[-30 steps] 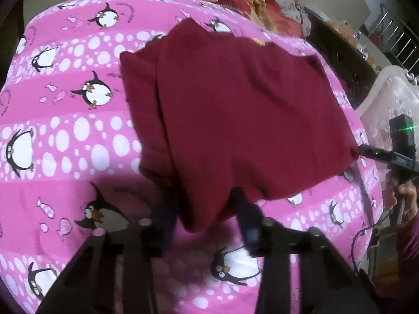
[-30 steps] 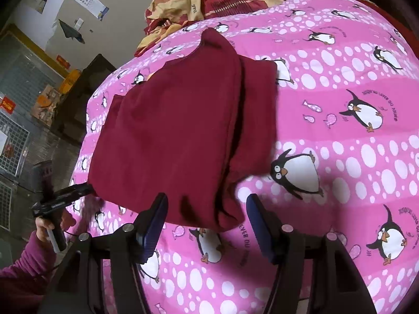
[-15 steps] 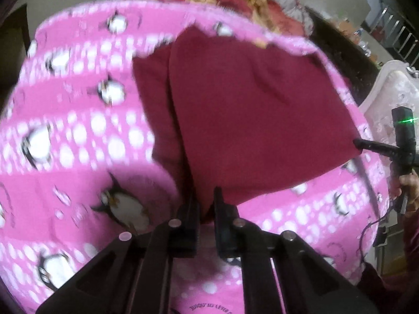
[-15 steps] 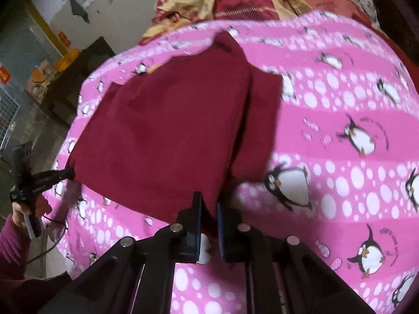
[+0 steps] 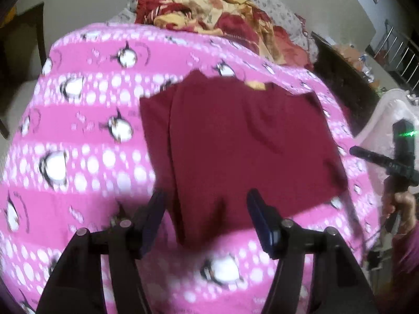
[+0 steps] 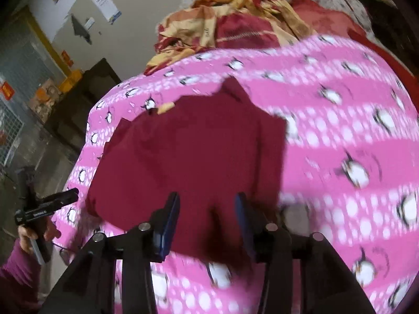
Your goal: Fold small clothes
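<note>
A dark red garment (image 5: 235, 144) lies partly folded on the pink penguin-print blanket (image 5: 78, 144), with one side flap folded over. It also shows in the right wrist view (image 6: 188, 157). My left gripper (image 5: 207, 206) is open, its jaws spread on either side of the garment's near corner. My right gripper (image 6: 207, 209) is open too, its jaws spread over the garment's near edge. Each gripper shows in the other's view, at the blanket's edge (image 5: 379, 162) (image 6: 49, 206). Both views are blurred by motion.
A heap of red and yellow bedding (image 5: 222, 18) lies beyond the blanket. A dark cabinet (image 6: 86, 91) stands at the left in the right wrist view. A white padded headboard (image 5: 387, 115) is at the right in the left wrist view.
Half a second ago both grippers were shut on the garment's near corners. Now both have opened and let go, and both have drawn back and tilted up.
</note>
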